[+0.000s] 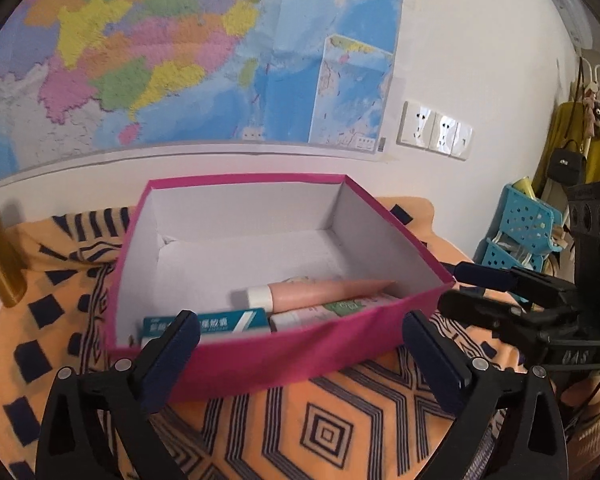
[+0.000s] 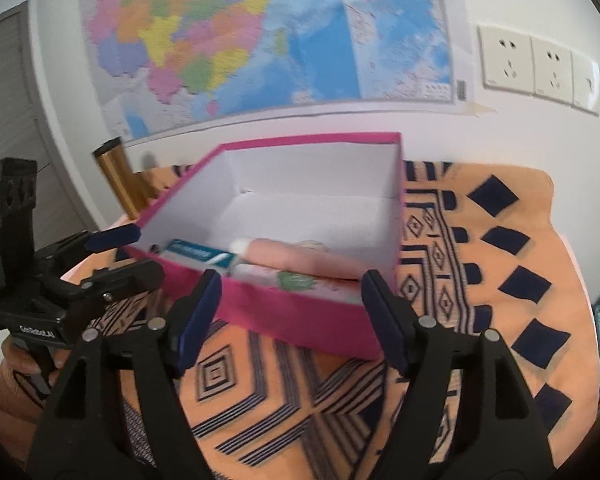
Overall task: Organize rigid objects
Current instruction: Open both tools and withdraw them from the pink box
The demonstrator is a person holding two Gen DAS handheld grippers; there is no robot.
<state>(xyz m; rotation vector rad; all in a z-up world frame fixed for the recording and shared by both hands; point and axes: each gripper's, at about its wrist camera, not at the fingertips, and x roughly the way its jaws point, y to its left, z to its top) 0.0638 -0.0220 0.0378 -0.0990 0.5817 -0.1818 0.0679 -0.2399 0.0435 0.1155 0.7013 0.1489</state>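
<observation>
The left gripper (image 1: 300,354) is held with its jaws spread wide, nothing between them. The right gripper (image 2: 290,316) is likewise held wide apart and empty, close beside the left one.

Box (image 1: 260,356): on the cloth (image 1: 340,432), before the wall map (image 1: 180,60).
In box (near front wall): tube (image 1: 324,292) lying on two cartons (image 1: 216,322).

A patterned orange cloth (image 1: 340,420) lies beneath a wall map (image 1: 160,52), sockets (image 1: 436,130) and a blue basket (image 1: 516,224).
</observation>
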